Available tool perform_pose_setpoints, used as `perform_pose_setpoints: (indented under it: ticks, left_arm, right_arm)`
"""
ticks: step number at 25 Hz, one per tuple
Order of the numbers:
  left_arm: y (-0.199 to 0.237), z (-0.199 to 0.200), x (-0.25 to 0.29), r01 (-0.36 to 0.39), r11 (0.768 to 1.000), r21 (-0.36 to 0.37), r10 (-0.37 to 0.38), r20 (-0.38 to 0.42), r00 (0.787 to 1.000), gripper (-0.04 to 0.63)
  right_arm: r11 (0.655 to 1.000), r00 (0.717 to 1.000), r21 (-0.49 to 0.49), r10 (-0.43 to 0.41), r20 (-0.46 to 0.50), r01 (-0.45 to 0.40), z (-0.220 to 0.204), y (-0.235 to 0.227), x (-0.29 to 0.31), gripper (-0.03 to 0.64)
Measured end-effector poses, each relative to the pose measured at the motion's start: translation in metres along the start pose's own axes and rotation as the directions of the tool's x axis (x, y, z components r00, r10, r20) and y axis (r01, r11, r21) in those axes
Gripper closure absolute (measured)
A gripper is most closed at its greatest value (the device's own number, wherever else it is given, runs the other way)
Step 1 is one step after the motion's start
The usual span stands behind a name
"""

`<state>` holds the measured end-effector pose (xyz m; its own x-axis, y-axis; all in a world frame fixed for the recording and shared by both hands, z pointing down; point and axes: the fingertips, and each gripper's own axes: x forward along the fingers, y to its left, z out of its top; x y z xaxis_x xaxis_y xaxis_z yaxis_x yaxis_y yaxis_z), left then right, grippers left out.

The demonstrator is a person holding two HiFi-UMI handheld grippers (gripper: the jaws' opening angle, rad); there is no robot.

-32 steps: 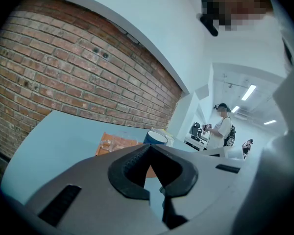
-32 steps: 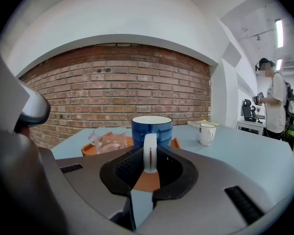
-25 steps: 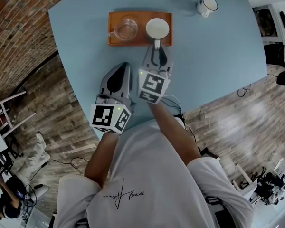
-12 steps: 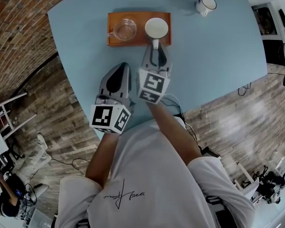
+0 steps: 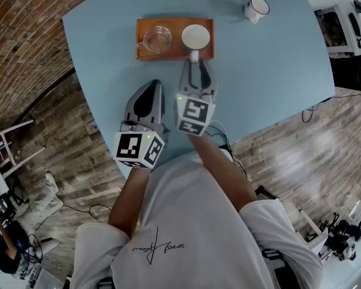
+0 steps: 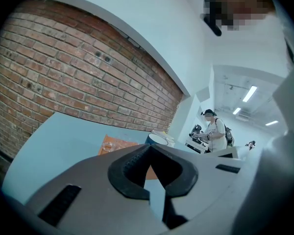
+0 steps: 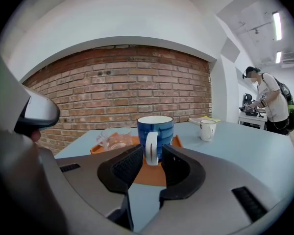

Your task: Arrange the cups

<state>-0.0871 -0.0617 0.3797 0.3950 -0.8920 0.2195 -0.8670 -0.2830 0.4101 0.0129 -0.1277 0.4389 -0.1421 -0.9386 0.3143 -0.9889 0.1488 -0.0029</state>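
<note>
Pale blue tabletop [image 5: 277, 71] runs out from a red brick wall [image 7: 117, 82]. On it lies a flat orange rectangular tray [image 5: 175, 52], carrying a clear glass cup [image 5: 157, 38] on its left half and a blue ceramic mug with a white inside [image 5: 195, 37] on its right half, side by side and not touching. The mug's white handle [image 5: 194, 56] points toward us over the tray's near edge, so our right gripper [image 5: 195, 65] meets it head-on. The jaws stand on either side of the handle and have just been opening, and a gap shows between each pad and the handle, so nothing is pinched. We judge this to be a release, with the mug set in its place on the tray. Our left gripper [image 5: 151, 84] sits low over the near tabletop, jaws pressed together on nothing, seemingly kept out of the way. A small white enamel mug with a dark rim [image 5: 256, 8] stands alone at the far right, well apart from the tray, and is probably the next to bring in.
</note>
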Motion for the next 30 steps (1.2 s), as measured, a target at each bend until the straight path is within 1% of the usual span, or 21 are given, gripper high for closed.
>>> perform_pose_setpoints:
  ticks: [5, 9, 12, 16, 19, 24, 30]
  left_arm:
    - [-0.003, 0.0, -0.006, -0.009, 1.0, 0.016, 0.009, 0.016, 1.0, 0.588]
    - [-0.005, 0.002, -0.014, -0.019, 1.0, 0.012, 0.019, 0.033, 0.999, 0.588]
    - [-0.008, 0.004, -0.017, -0.025, 1.0, 0.016, 0.025, 0.053, 0.998, 0.588]
    - [-0.011, 0.003, -0.023, -0.029, 0.999, 0.018, 0.028, 0.068, 0.997, 0.588]
    - [-0.008, 0.002, -0.028, -0.027, 0.999, 0.029, 0.025, 0.068, 0.997, 0.588]
    - [-0.004, 0.007, -0.035, -0.021, 0.999, 0.043, 0.018, 0.078, 0.997, 0.588]
    - [-0.015, 0.015, -0.038, -0.011, 0.998, 0.056, 0.005, 0.102, 0.995, 0.588]
  right_arm:
    - [1.0, 0.999, -0.004, 0.024, 0.021, -0.024, 0.01, 0.001, -0.009, 0.518]
    - [0.998, 0.999, 0.038, 0.04, 0.022, -0.041, 0.017, -0.001, -0.019, 0.519]
    - [0.998, 0.998, 0.037, 0.048, 0.038, -0.049, 0.023, -0.005, -0.025, 0.52]
    - [0.998, 0.998, 0.045, 0.051, 0.037, -0.053, 0.024, -0.011, -0.032, 0.52]
    - [0.996, 0.996, 0.037, 0.078, 0.048, -0.08, 0.03, -0.01, -0.039, 0.523]
    - [0.99, 0.988, 0.029, 0.137, 0.067, -0.139, 0.041, -0.007, -0.052, 0.572]
    - [0.974, 0.969, -0.009, 0.226, 0.097, -0.226, 0.063, -0.001, -0.066, 0.592]
